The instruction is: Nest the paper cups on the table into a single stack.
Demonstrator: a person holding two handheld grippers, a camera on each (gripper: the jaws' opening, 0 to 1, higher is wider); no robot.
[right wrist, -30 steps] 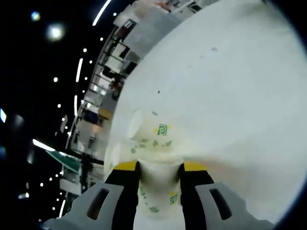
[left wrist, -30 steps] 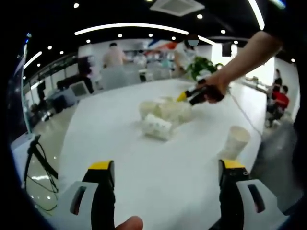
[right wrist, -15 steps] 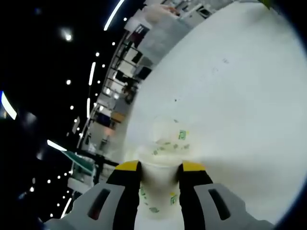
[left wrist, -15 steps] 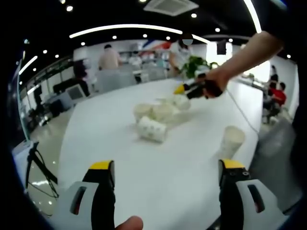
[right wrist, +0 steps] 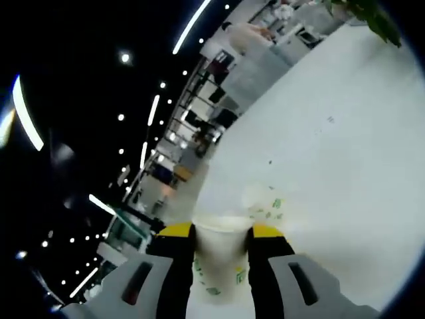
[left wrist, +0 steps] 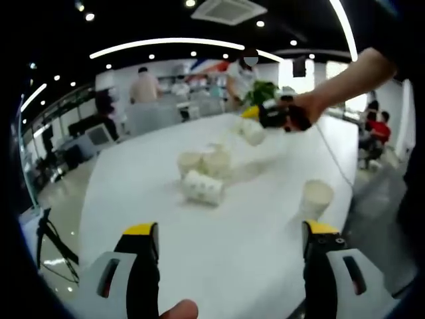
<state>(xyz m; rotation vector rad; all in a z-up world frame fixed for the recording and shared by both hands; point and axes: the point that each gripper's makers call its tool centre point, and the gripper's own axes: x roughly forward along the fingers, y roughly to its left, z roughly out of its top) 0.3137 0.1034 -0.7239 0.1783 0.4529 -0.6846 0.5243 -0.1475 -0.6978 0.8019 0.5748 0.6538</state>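
Both grippers show their yellow-tipped jaws rising from the bottom of their own views. Left gripper (left wrist: 226, 239) stands with its jaws wide apart and nothing between them, above the near part of the white table (left wrist: 219, 266). Right gripper (right wrist: 222, 234) has its jaws drawn in narrow on a paper cup (right wrist: 219, 256), pinching the cup's wall from both sides just below its rolled rim; this cup is cream-white with small green printed marks scattered over it. From the left gripper view the right gripper appears at the upper right, gripped by a person's hand (left wrist: 302, 109) on a bare forearm, with the held cup raised in the air above the far part of the table. On the table below and to the left lies a cluster of paper cups (left wrist: 202, 169): one lies on its side nearest the camera, showing the same speckled print, and at least two stand upright behind it, close together. Well apart, near the table's right edge, a single cup (left wrist: 317, 198) stands upright with its mouth open upward.
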